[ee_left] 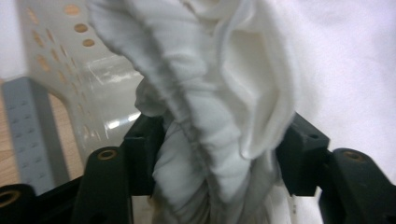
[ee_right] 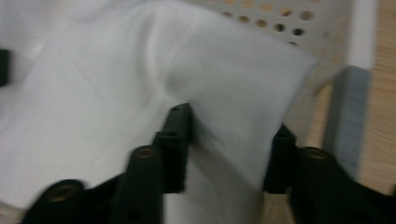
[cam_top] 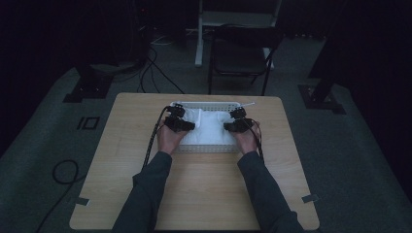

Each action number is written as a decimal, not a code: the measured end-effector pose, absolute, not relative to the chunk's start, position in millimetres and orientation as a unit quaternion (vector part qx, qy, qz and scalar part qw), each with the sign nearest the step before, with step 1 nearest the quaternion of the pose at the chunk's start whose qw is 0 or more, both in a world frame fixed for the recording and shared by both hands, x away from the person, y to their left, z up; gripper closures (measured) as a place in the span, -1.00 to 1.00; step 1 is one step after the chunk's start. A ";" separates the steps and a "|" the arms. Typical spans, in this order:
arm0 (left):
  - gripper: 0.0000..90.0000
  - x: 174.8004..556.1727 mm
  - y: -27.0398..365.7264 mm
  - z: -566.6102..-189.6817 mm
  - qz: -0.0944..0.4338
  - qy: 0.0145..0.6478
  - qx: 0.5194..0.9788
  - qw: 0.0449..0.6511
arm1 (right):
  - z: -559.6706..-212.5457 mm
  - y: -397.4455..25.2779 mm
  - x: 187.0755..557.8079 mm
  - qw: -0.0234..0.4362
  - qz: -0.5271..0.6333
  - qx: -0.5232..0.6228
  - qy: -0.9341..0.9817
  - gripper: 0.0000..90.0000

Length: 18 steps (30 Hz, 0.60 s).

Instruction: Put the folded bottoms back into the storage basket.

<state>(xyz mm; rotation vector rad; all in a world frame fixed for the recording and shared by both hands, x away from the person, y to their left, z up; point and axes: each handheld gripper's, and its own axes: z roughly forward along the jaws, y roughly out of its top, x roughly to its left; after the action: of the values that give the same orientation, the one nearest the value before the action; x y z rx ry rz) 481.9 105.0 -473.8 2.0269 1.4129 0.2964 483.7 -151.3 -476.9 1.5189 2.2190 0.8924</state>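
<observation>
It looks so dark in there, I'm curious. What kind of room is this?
Probably a recording studio or lab, not a home. A lit wooden table stands among black walls, cables trail over the grey floor, and a folding chair waits behind.

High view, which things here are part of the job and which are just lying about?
In the job:
soft white cloth
white perforated plastic basket
left gripper
right gripper

Lying about:
black folding chair
black floor cables
pale wooden table

Wooden table carries a perforated white basket.
</observation>
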 end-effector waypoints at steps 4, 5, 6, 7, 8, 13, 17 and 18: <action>-0.18 477.2 120.4 -466.6 0.109 0.542 0.751 0.361 | -471.8 -157.8 482.9 0.160 0.323 0.536 0.764 -0.06; -0.18 475.5 125.7 -464.1 0.111 0.543 0.744 0.372 | -469.2 -160.0 481.7 0.167 0.326 0.538 0.759 -0.10; -0.17 472.0 133.6 -459.4 0.121 0.535 0.743 0.383 | -466.4 -163.1 480.4 0.178 0.331 0.536 0.756 -0.11; -0.03 469.5 137.4 -456.5 0.125 0.531 0.741 0.391 | -460.8 -168.8 477.5 0.186 0.347 0.535 0.747 -0.11; 0.05 466.4 140.9 -453.4 0.129 0.527 0.739 0.400 | -457.8 -171.8 475.6 0.190 0.353 0.536 0.743 -0.11; 0.41 448.7 156.0 -443.5 0.161 0.520 0.727 0.417 | -448.5 -185.4 462.6 0.203 0.381 0.528 0.731 -0.04; 0.36 434.6 171.5 -443.4 0.165 0.521 0.707 0.449 | -447.2 -195.5 447.9 0.213 0.389 0.517 0.732 -0.04; 0.34 431.5 175.2 -444.7 0.170 0.523 0.702 0.452 | -447.2 -197.6 445.4 0.215 0.392 0.517 0.731 -0.04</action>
<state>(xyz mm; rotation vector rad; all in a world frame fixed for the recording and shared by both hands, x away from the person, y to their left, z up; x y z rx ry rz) 431.5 175.2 -444.7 1.7351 1.2912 0.4191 445.4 -197.6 -447.2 1.4328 2.0261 1.0864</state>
